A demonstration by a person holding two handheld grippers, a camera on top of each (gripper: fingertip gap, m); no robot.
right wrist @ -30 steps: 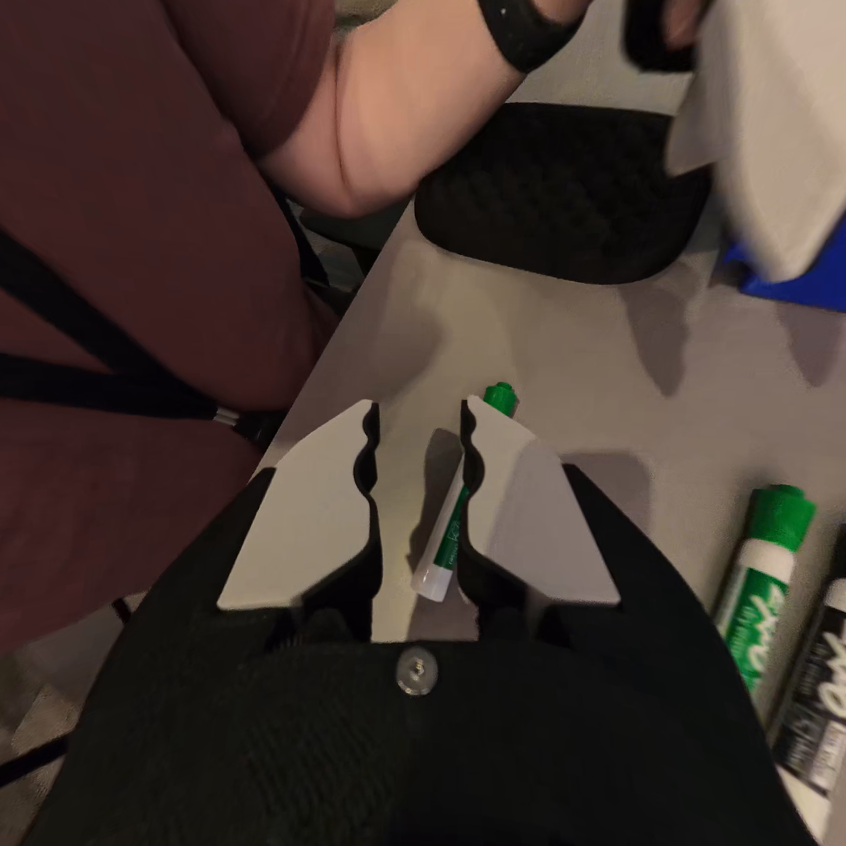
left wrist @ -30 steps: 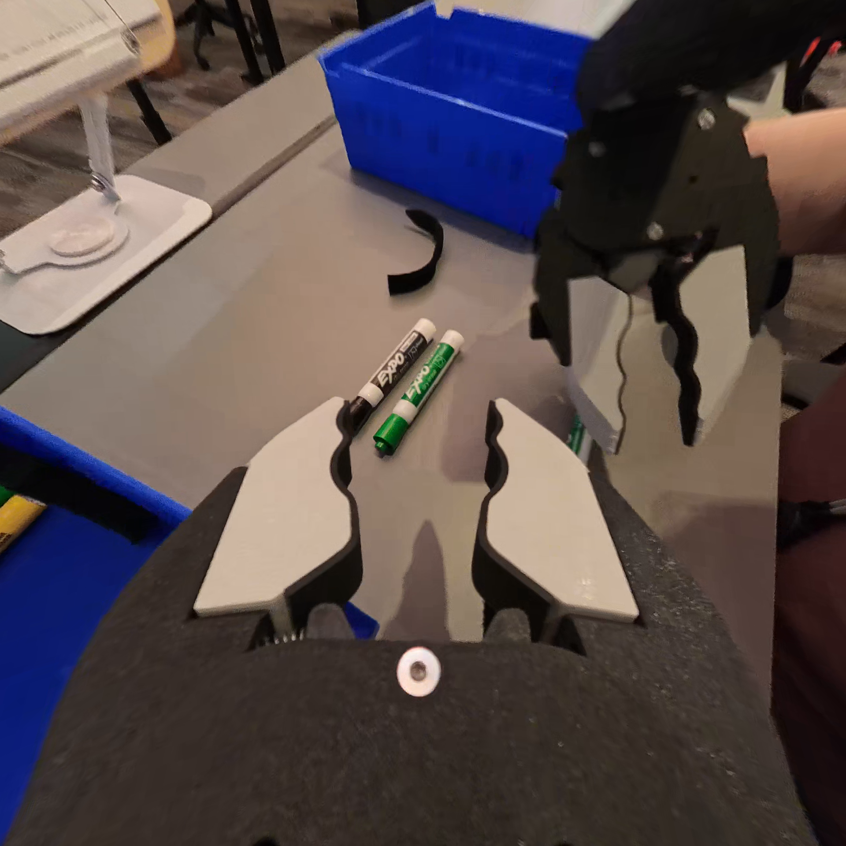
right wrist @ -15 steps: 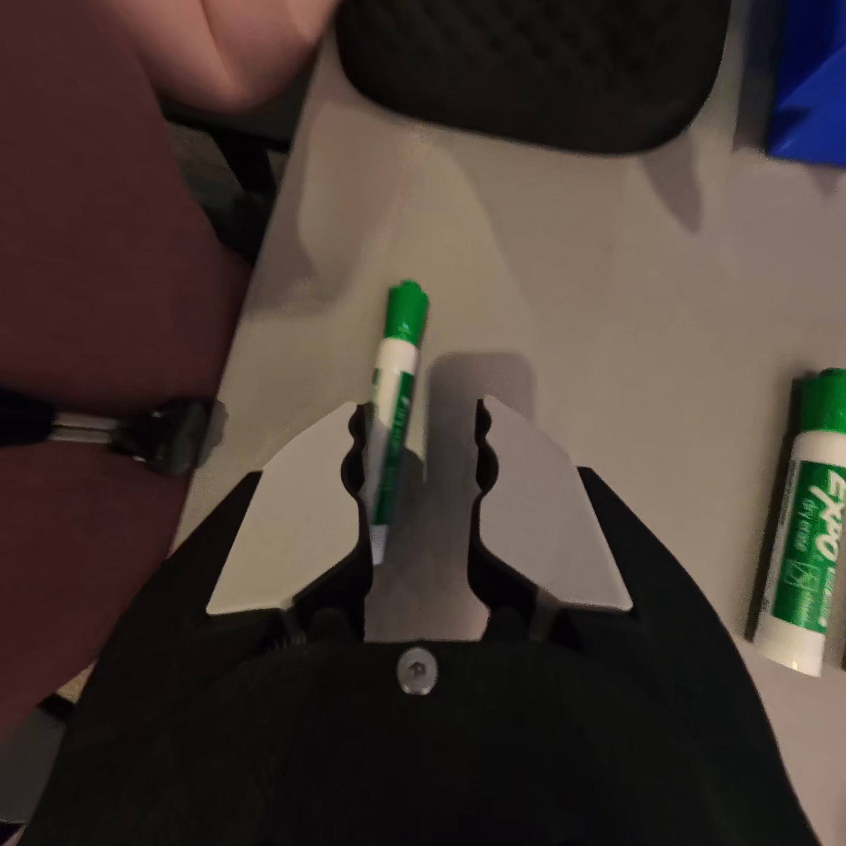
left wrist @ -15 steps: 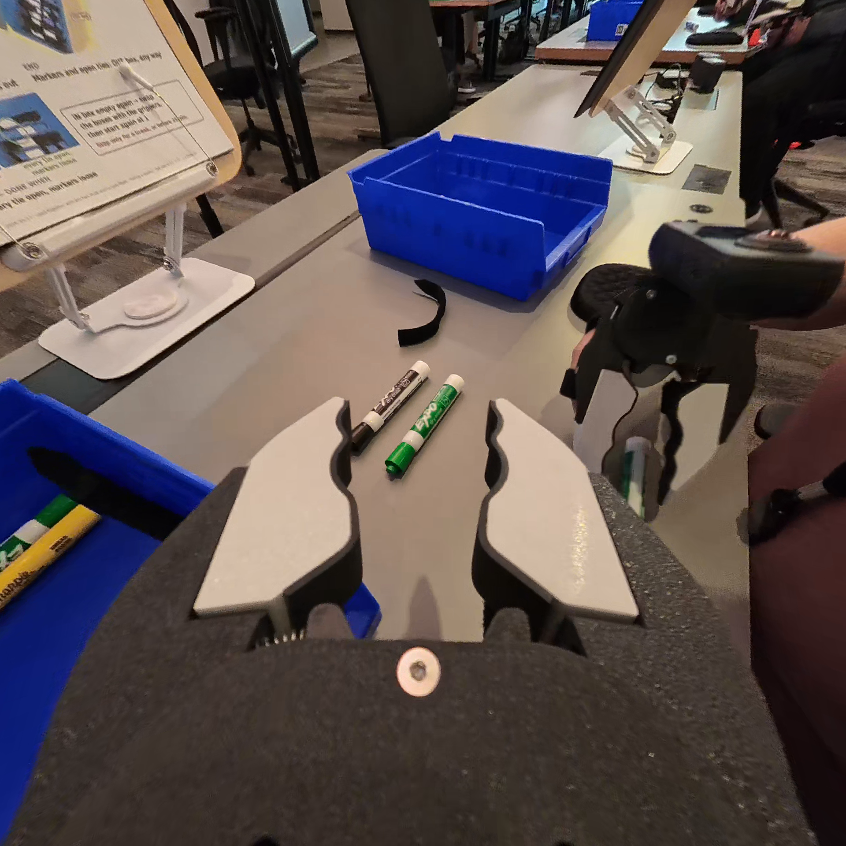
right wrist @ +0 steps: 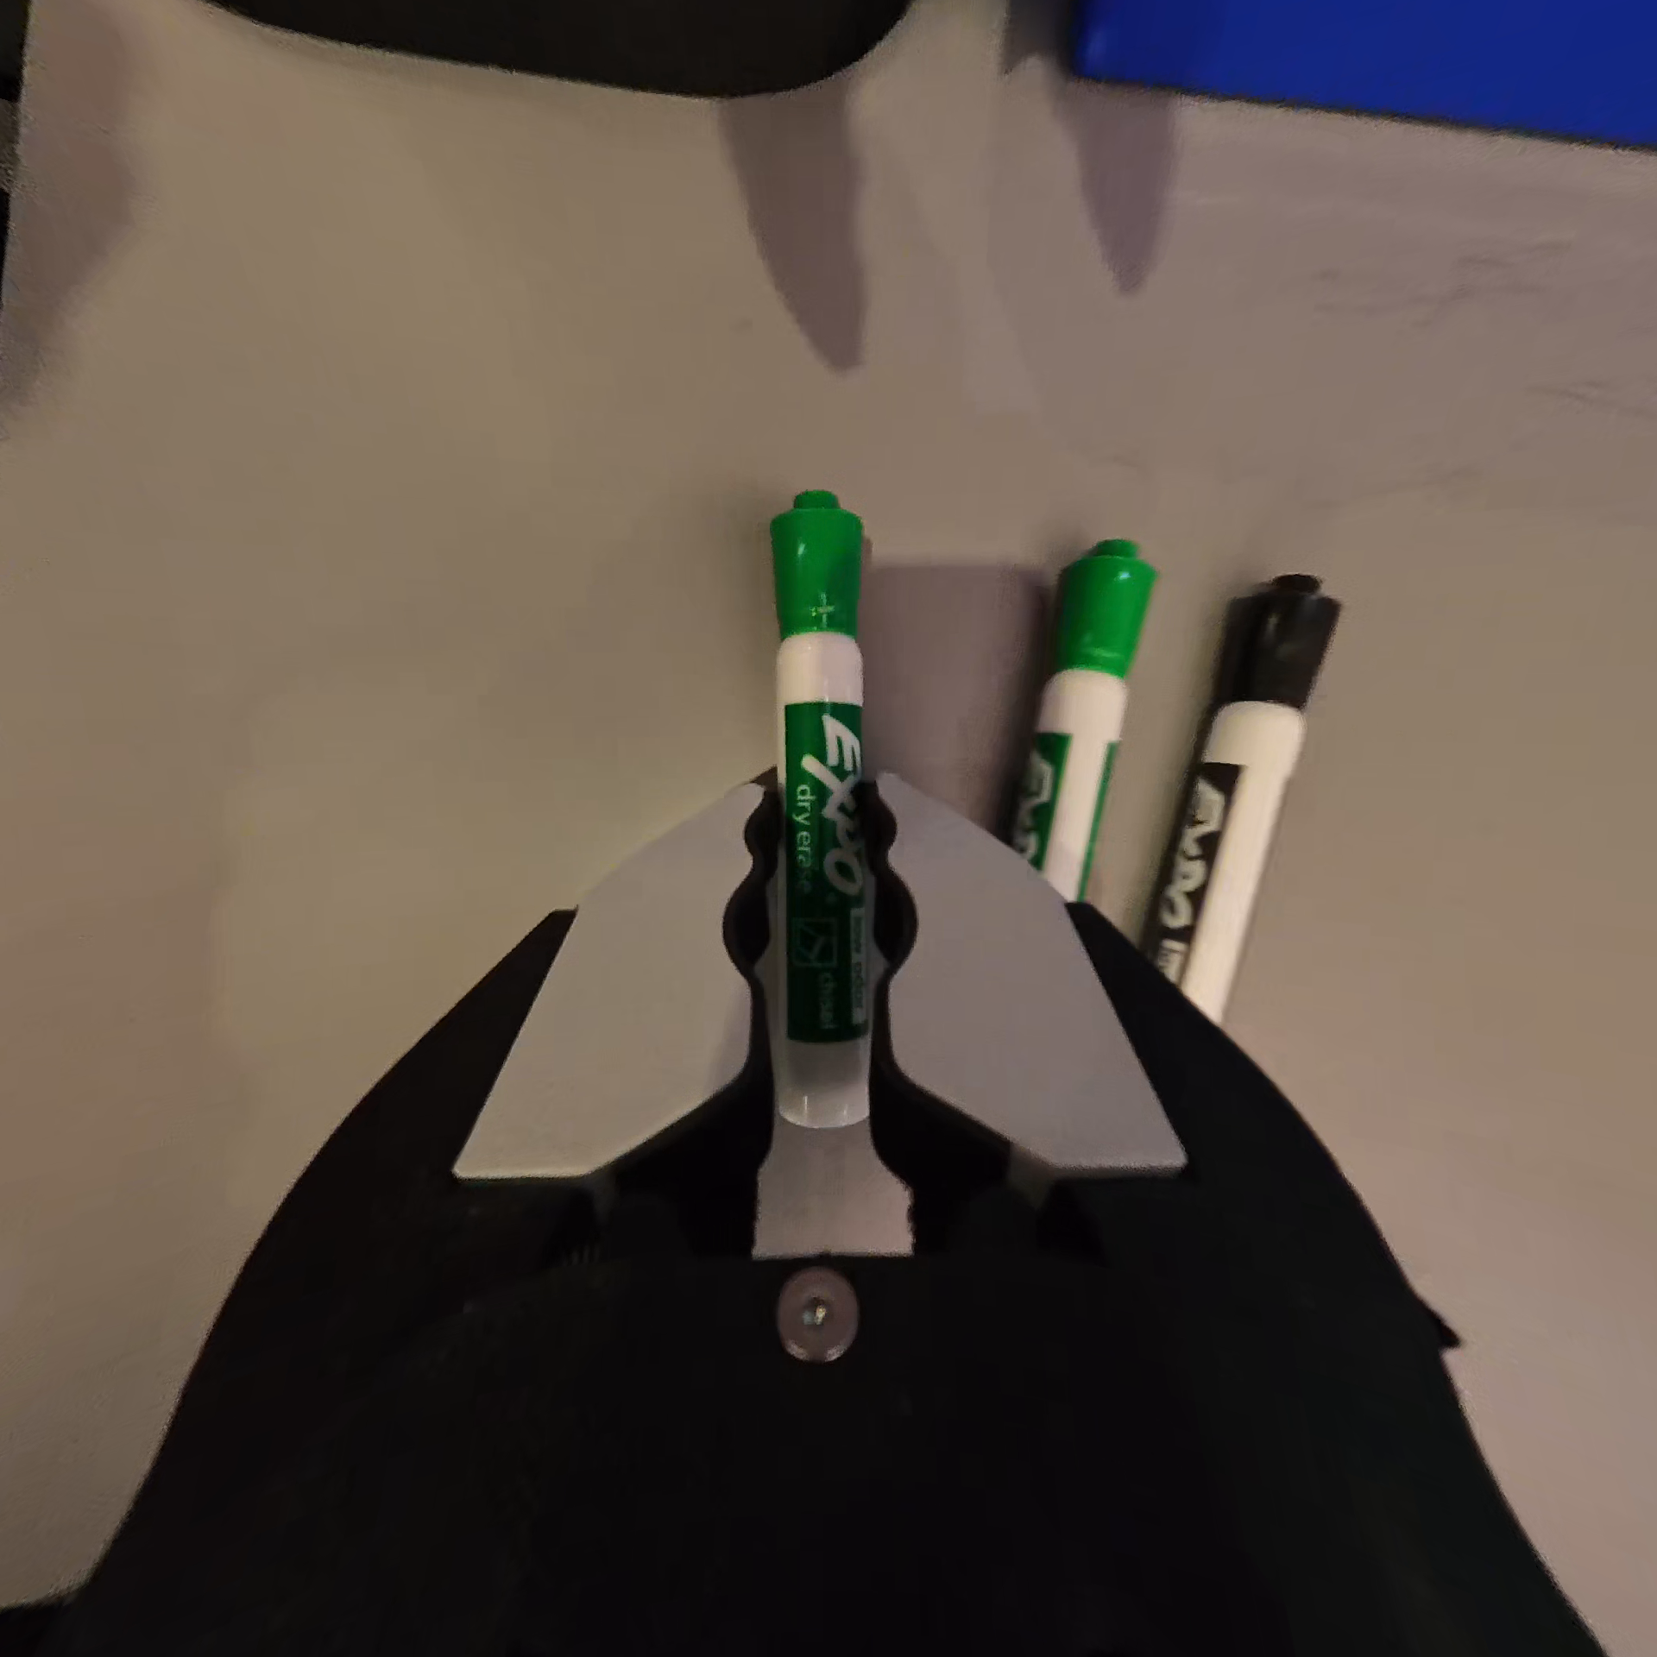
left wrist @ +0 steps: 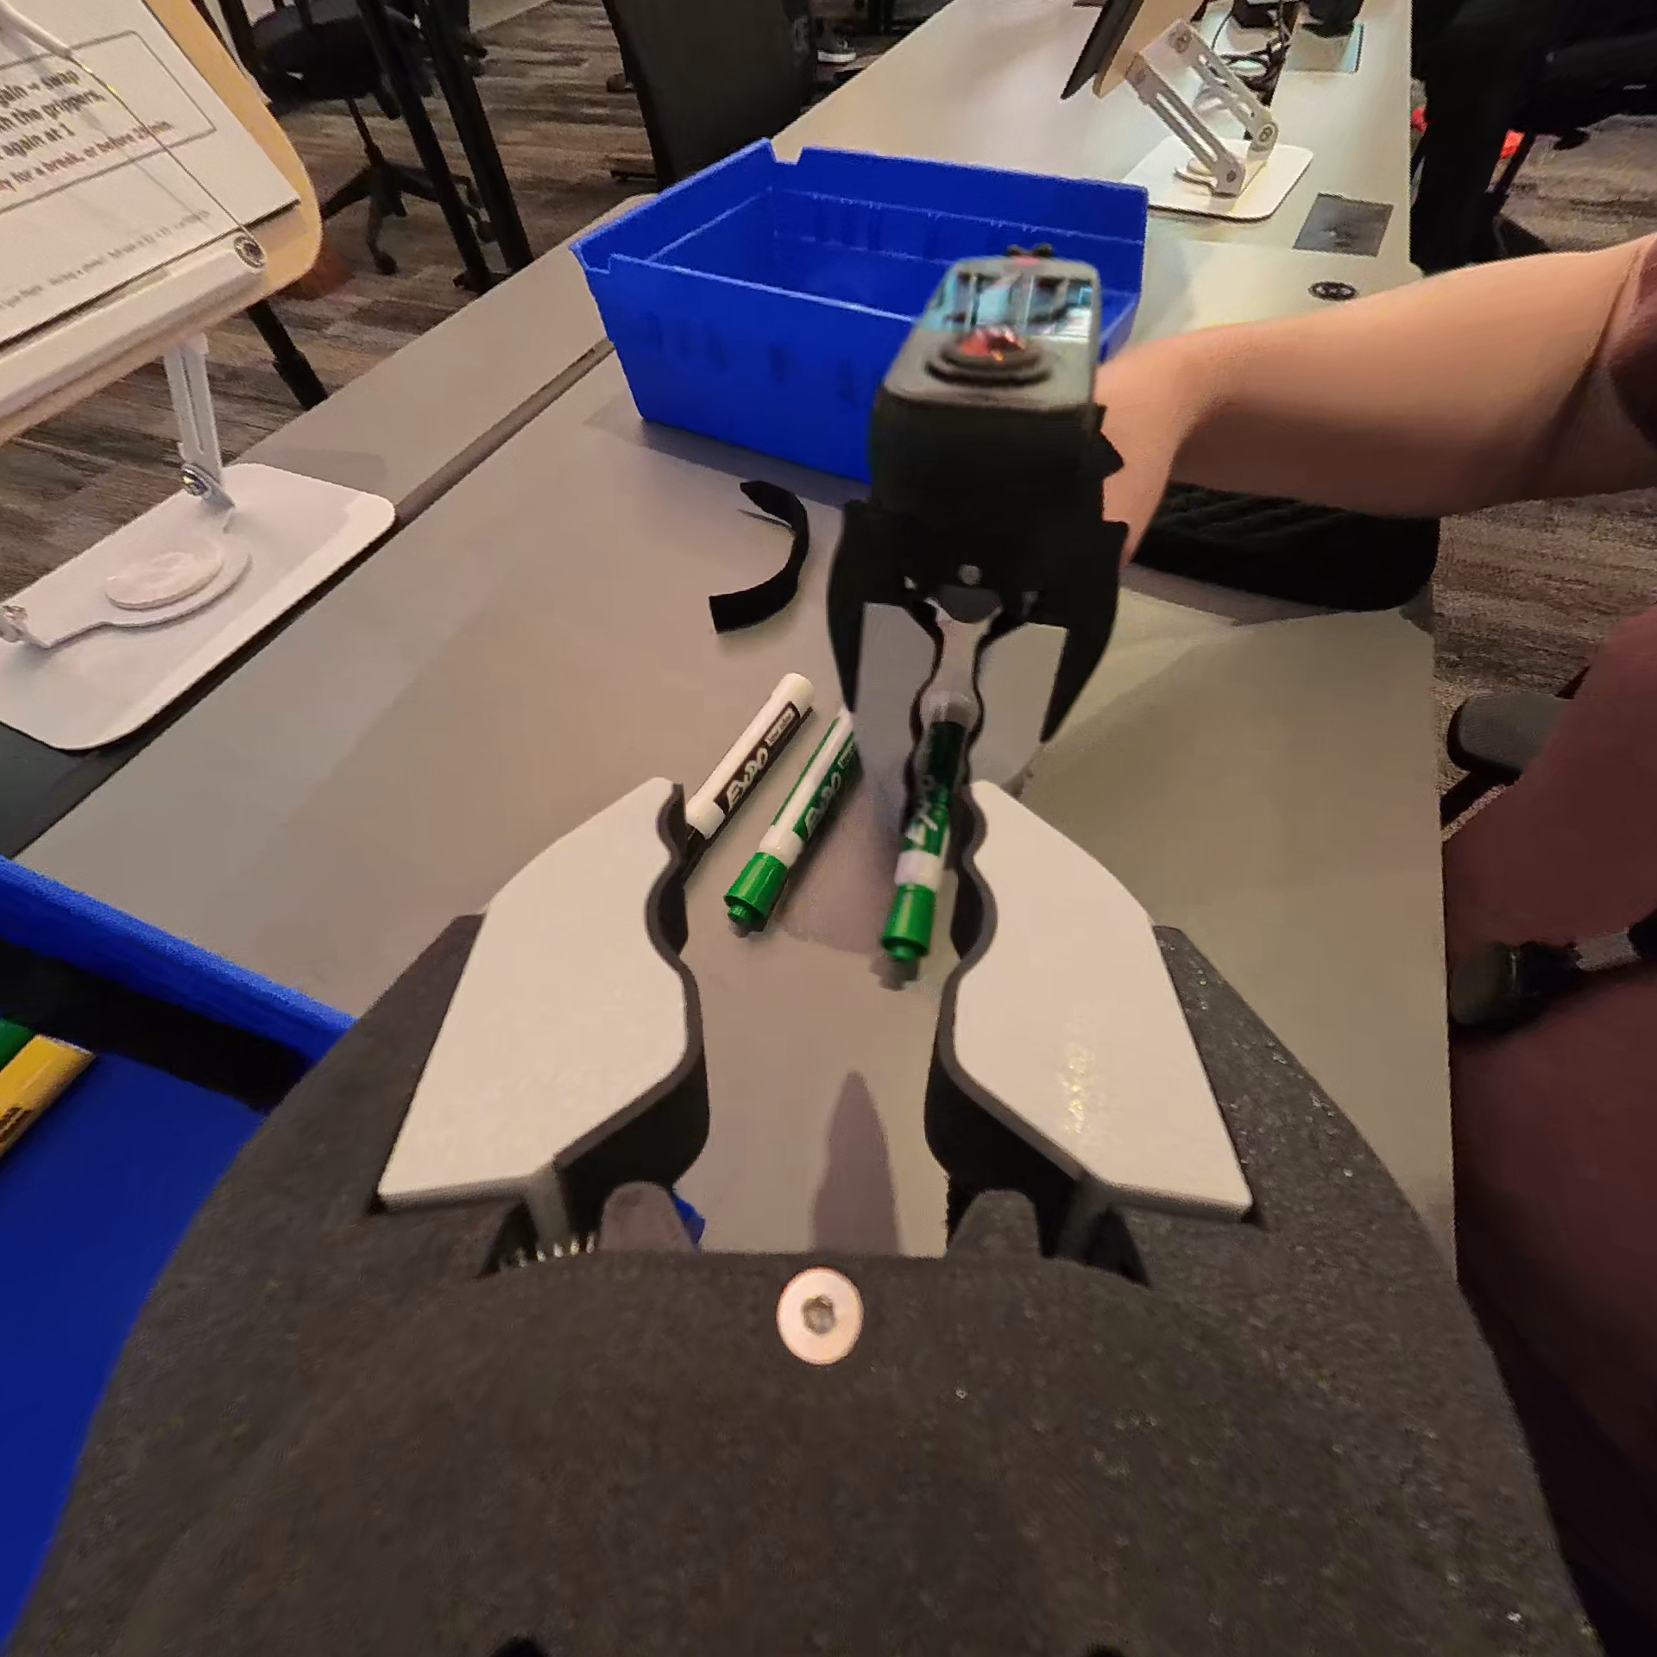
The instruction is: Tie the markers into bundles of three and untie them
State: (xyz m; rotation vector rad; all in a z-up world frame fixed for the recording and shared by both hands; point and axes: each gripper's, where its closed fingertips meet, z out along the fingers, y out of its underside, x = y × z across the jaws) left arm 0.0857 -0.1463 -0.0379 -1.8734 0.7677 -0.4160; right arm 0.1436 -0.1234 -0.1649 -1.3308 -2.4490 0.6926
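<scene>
Left gripper (left wrist: 820,861) gapes wide, idle, over the grey table (left wrist: 448,717). Right gripper (right wrist: 820,798) clamps a green-capped white marker (right wrist: 820,807) w/ cap forward – prob. to lay beside the green-capped marker (right wrist: 1080,708) & black-capped marker (right wrist: 1242,771). Black fabric strap (left wrist: 767,574) waits beyond.

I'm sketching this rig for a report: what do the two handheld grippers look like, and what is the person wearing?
Both match: the left gripper and right gripper have a black, rough-textured body, a silver screw at the centre, and two flat pale grey fingers with wavy black inner edges. The left wrist view shows a black camera block topping the right one. The person wears a maroon top; no cables show.
</scene>
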